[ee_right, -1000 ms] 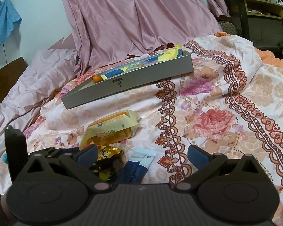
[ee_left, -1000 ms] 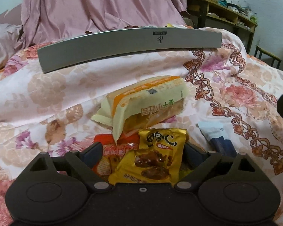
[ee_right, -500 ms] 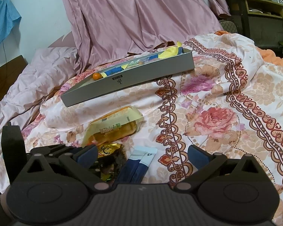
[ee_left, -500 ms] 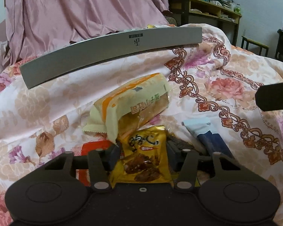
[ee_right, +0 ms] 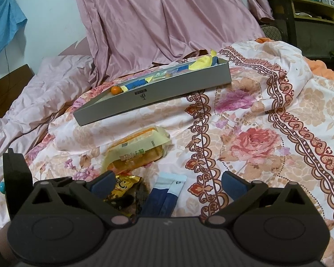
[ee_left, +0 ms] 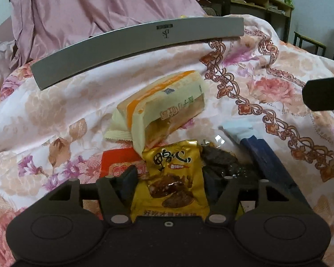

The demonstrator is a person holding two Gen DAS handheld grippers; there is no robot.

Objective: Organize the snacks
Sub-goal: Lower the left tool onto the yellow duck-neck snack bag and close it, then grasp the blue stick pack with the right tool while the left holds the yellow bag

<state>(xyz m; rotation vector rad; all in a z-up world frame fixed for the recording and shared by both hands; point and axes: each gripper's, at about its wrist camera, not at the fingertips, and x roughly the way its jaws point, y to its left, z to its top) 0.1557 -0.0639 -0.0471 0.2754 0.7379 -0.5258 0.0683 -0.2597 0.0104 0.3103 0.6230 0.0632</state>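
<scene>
Left wrist view: the left gripper's (ee_left: pixel 169 178) fingers have closed onto the gold snack packet (ee_left: pixel 170 178), ready to lift toward the grey tray (ee_left: pixel 133 46) beyond the bread pack (ee_left: pixel 164 104); the right gripper (ee_right: pixel 167 184) stays spread.

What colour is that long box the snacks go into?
Plain grey, with a small dark logo on its side. The box shows best in the right wrist view.

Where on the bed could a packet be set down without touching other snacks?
Free: floral quilt right of the blue sachets, below the grey tray. Crowded: around the gold packet, beside the yellow cake packet and red packet.
</scene>
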